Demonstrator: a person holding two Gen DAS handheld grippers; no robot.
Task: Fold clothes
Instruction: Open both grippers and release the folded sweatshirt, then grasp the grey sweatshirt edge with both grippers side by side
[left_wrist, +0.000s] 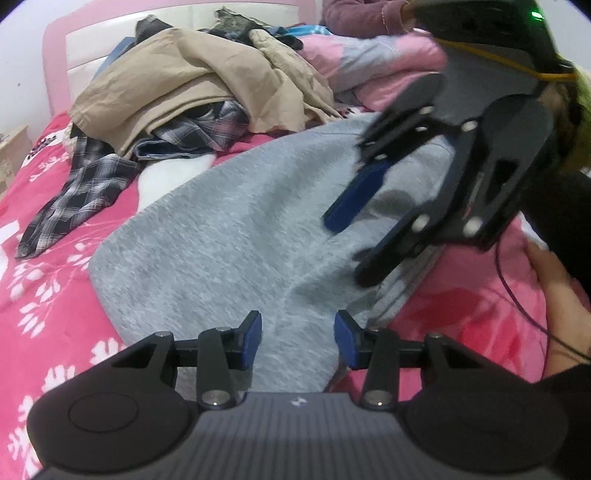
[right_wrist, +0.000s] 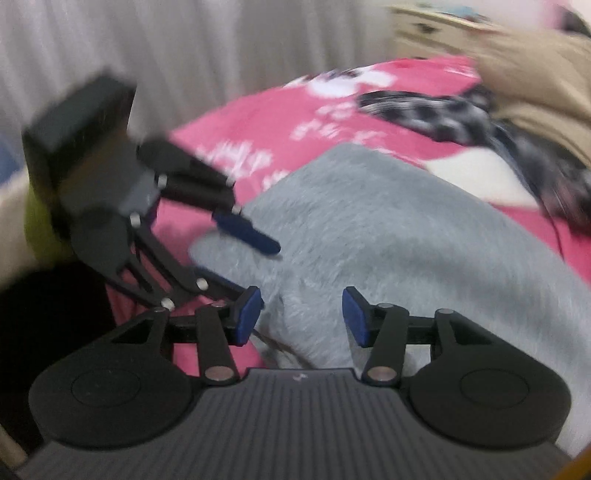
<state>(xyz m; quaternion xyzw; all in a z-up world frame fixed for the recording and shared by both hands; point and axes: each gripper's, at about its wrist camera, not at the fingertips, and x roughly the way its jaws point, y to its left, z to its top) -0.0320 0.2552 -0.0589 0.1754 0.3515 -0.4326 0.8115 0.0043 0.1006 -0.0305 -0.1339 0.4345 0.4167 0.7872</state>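
A grey fleecy garment (left_wrist: 236, 236) lies spread on the pink floral bed cover (left_wrist: 44, 295); it also shows in the right wrist view (right_wrist: 388, 236). My left gripper (left_wrist: 297, 338) is open and empty, just above the garment's near edge. My right gripper (right_wrist: 301, 317) is open and empty over the garment's other end. The right gripper also shows from the left wrist view (left_wrist: 354, 251), jaws apart above the cloth. The left gripper also shows in the right wrist view (right_wrist: 255, 262), open, at the garment's edge.
A heap of clothes sits at the head of the bed: a tan garment (left_wrist: 199, 85), a plaid shirt (left_wrist: 81, 192) and pink bedding (left_wrist: 373, 62). A pink and white headboard (left_wrist: 110, 33) stands behind. A bare hand (left_wrist: 557, 291) rests on the bed at the right.
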